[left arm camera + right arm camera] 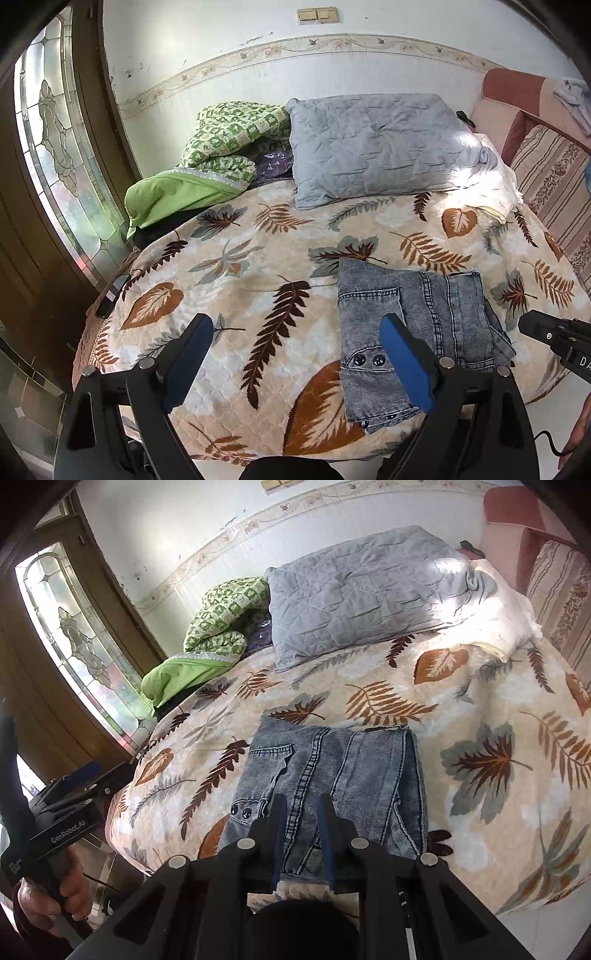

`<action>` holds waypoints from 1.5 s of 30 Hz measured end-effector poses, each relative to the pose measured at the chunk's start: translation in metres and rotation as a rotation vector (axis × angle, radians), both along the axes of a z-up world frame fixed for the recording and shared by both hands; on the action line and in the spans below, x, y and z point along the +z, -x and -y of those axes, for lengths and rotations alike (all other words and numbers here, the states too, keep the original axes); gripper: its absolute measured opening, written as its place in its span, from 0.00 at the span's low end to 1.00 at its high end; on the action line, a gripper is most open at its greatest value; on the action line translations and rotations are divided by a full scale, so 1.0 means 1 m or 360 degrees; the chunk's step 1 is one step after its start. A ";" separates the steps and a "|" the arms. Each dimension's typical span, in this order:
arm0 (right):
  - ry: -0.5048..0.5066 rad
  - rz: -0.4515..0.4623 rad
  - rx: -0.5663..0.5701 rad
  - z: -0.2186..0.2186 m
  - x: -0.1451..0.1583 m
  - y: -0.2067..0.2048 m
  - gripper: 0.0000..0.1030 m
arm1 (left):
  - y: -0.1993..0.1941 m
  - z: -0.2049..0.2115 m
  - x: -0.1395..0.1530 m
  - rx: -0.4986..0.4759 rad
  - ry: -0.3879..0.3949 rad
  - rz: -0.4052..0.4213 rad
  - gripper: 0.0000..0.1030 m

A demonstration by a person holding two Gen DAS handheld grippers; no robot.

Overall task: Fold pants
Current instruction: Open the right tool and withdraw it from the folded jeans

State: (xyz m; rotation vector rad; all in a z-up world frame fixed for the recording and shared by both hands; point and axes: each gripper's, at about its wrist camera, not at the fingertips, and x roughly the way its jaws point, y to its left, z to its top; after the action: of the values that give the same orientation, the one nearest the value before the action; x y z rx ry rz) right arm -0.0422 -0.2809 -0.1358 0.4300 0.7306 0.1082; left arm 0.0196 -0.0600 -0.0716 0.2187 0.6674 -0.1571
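Grey-blue denim pants (417,332) lie folded into a compact rectangle near the front edge of the bed, also in the right wrist view (332,786). My left gripper (299,332) is wide open and empty, held above the bedspread just left of the pants, its right finger (402,354) over their left part. My right gripper (303,808) hovers above the pants' near edge with its jaws a narrow gap apart and nothing between them. It also shows at the right edge of the left wrist view (554,339).
The bed has a leaf-patterned quilt (258,258). A grey pillow (376,147) and a green blanket pile (221,155) lie at the back. A striped headboard cushion (554,177) is on the right, a glass-panelled wooden door (59,147) on the left.
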 end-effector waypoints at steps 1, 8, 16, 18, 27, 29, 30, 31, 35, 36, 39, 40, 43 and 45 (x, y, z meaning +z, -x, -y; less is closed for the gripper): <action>-0.0003 -0.0004 -0.0004 0.001 0.000 0.000 0.20 | -0.001 0.000 0.000 0.0003 -0.0003 -0.0001 0.89; -0.0039 -0.0013 -0.0037 0.008 -0.003 0.001 0.20 | -0.004 -0.002 -0.005 0.0023 -0.0018 -0.0018 0.89; -0.0019 -0.0024 -0.0013 0.000 -0.005 -0.002 0.20 | -0.009 -0.007 -0.013 0.0039 -0.0022 -0.0053 0.89; -0.0010 -0.0041 -0.0018 0.001 -0.008 -0.004 0.20 | -0.015 -0.011 -0.019 0.0049 -0.0015 -0.0090 0.89; -0.0080 -0.0172 -0.0165 0.038 -0.038 -0.005 0.20 | -0.046 -0.050 -0.074 0.0237 -0.0026 -0.0372 0.89; -0.0091 -0.0192 -0.0174 0.041 -0.042 -0.006 0.20 | -0.048 -0.052 -0.078 0.0252 -0.0048 -0.0376 0.89; -0.0089 -0.0197 -0.0171 0.041 -0.043 -0.006 0.20 | -0.048 -0.053 -0.078 0.0255 -0.0059 -0.0375 0.89; -0.0084 -0.0199 -0.0166 0.039 -0.043 -0.007 0.20 | -0.049 -0.053 -0.080 0.0259 -0.0071 -0.0375 0.89; -0.0076 -0.0207 -0.0127 0.030 -0.045 -0.013 0.20 | -0.051 -0.054 -0.084 0.0271 -0.0106 -0.0381 0.89; -0.0072 -0.0211 -0.0117 0.028 -0.046 -0.015 0.22 | -0.052 -0.054 -0.085 0.0269 -0.0114 -0.0377 0.89; -0.0057 -0.0209 -0.0086 0.020 -0.047 -0.017 0.34 | -0.051 -0.054 -0.084 0.0259 -0.0128 -0.0354 0.89; -0.0055 -0.0203 -0.0081 0.019 -0.046 -0.017 0.45 | -0.052 -0.053 -0.082 0.0256 -0.0127 -0.0346 0.89; -0.0049 -0.0126 -0.0085 0.014 -0.038 -0.015 0.66 | -0.049 -0.053 -0.077 0.0247 -0.0122 -0.0312 0.89; -0.0040 -0.0079 -0.0068 0.010 -0.031 -0.013 0.66 | -0.047 -0.053 -0.073 0.0240 -0.0119 -0.0290 0.89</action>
State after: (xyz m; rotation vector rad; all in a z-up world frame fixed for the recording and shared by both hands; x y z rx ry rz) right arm -0.0288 -0.2912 -0.1663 0.4736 0.7693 0.0671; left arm 0.0663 -0.0072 -0.1447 0.2267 0.8687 -0.0073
